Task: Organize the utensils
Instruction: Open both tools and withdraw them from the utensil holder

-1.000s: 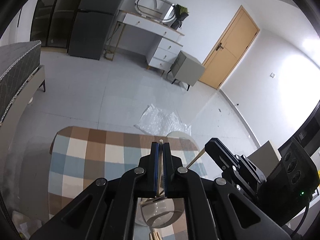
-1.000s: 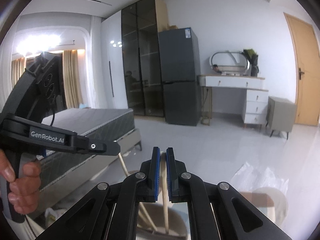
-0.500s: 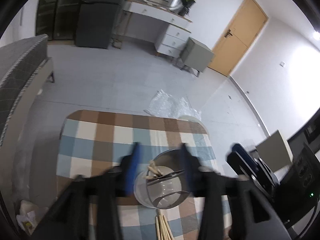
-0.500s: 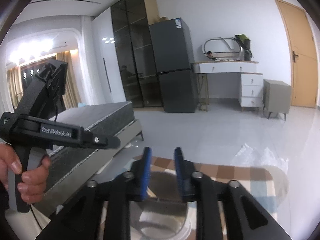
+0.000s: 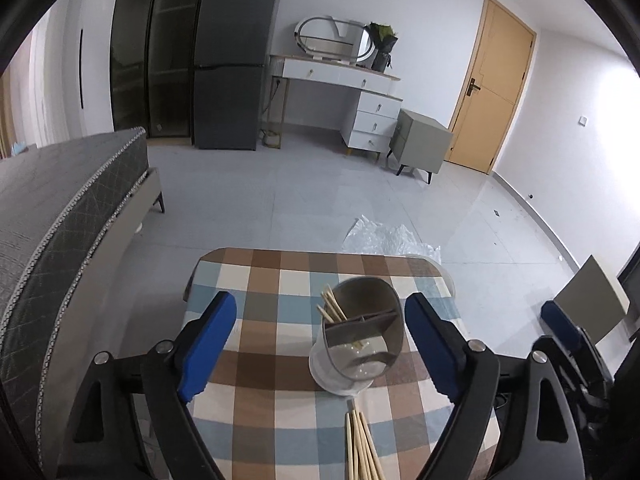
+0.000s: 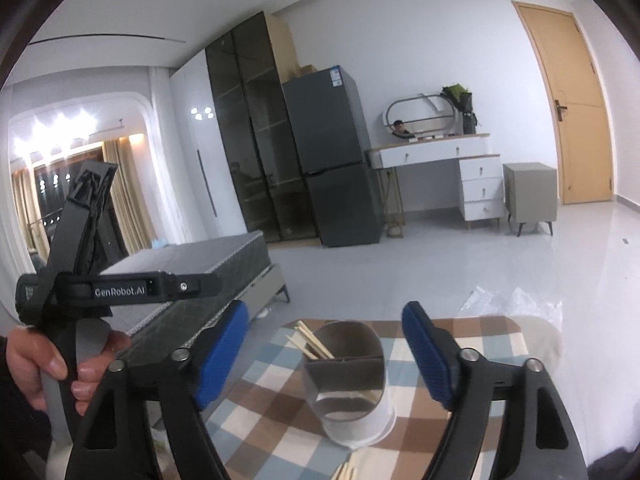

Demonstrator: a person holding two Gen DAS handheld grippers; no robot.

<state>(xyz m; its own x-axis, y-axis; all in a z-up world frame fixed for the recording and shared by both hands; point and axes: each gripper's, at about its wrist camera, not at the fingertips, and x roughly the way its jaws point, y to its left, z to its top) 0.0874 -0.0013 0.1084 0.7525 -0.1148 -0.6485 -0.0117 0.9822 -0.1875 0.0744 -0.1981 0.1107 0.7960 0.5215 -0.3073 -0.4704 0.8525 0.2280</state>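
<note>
A: Two grippers over checked table. Left gripper, right gripper: state?

B: Both spreading, pinching nothing. Holder at table's centre; chopsticks inside at 10 o'clock, loose chopsticks at 6.

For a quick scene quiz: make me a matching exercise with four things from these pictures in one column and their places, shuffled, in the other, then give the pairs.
Things:
1. chopsticks in the holder
2. loose chopsticks
3. utensil holder
4. crumpled plastic sheet

Places:
A. on the floor beyond the table's far edge
B. upright on the checked tablecloth, ahead of the open fingers
C. leaning in the holder's far compartment
D. flat on the cloth, nearer the camera than the holder

Pairs: 1-C, 2-D, 3-B, 4-A
</note>
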